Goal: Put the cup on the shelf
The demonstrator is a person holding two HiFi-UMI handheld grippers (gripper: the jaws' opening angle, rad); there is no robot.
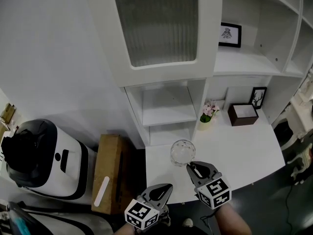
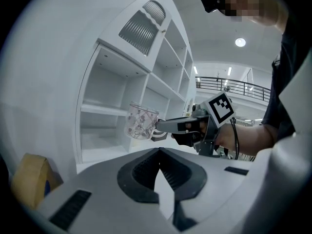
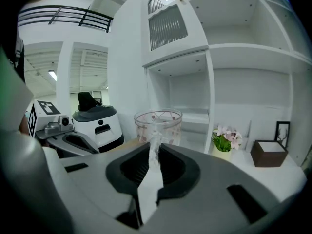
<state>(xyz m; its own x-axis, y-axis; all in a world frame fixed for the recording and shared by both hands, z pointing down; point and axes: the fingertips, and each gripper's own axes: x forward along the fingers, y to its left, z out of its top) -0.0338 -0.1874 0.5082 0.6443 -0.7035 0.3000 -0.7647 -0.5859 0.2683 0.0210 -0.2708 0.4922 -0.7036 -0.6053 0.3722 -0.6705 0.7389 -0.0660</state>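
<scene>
White counter (image 1: 244,153), potted pink flowers (image 1: 209,112), brown box (image 1: 243,114) and framed picture (image 1: 257,97) at the back (second frame (image 1: 230,35) on upper shelf (image 1: 247,62))

Cup (image 3: 157,126): clear glass with a scattered pinkish petal print; shelf unit (image 1: 166,114) and table (image 1: 244,155) plain white, cabinet door (image 1: 161,23) grey ribbed glass. Against the white: pink flowers (image 1: 209,109) over green leaves in a pale yellow pot, a dark brown box (image 1: 243,114) (white inside), and a black picture frame (image 1: 230,35) around a dark motif on white. Off to one side, a white machine (image 1: 44,158) with a black top and a tan cardboard box (image 1: 108,173) carrying one white strip; left gripper (image 1: 168,186) and right gripper (image 1: 188,166) grey with black jaw linings, marker cubes in black-and-white squares.
</scene>
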